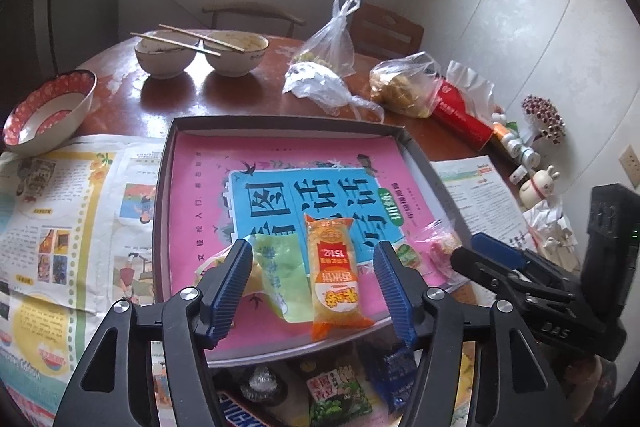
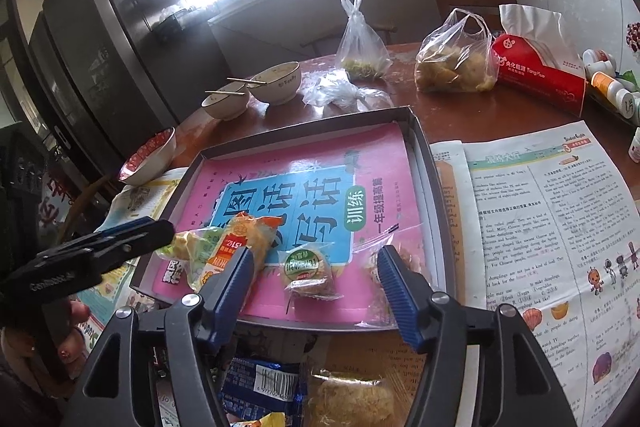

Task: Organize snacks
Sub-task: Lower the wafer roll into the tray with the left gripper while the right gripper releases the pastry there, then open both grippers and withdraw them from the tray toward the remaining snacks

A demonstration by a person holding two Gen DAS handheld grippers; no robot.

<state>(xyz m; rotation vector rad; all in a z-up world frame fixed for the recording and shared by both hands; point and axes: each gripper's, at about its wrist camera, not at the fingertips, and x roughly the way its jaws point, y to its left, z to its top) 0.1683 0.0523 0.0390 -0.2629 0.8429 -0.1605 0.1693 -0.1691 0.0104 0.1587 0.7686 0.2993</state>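
A shallow grey tray (image 1: 280,125) lined with a pink and blue book cover holds several snacks. An orange packet (image 1: 334,275) and a pale green packet (image 1: 282,275) lie near its front edge. My left gripper (image 1: 312,291) is open and empty just above them. In the right wrist view the tray (image 2: 424,147) holds the orange packet (image 2: 240,243), a round green-labelled pastry (image 2: 308,273) and a clear-wrapped snack (image 2: 380,259). My right gripper (image 2: 316,291) is open and empty over the pastry. More snacks lie in front of the tray: a blue packet (image 2: 264,383) and a crumbly wrapped cake (image 2: 352,395).
Newspaper (image 1: 60,227) covers the table around the tray. Two bowls with chopsticks (image 1: 200,51), a red-patterned bowl (image 1: 48,111), plastic bags (image 1: 328,67), a red tissue pack (image 2: 540,71) and small bottles (image 1: 516,147) stand behind. Chairs and a wall lie beyond.
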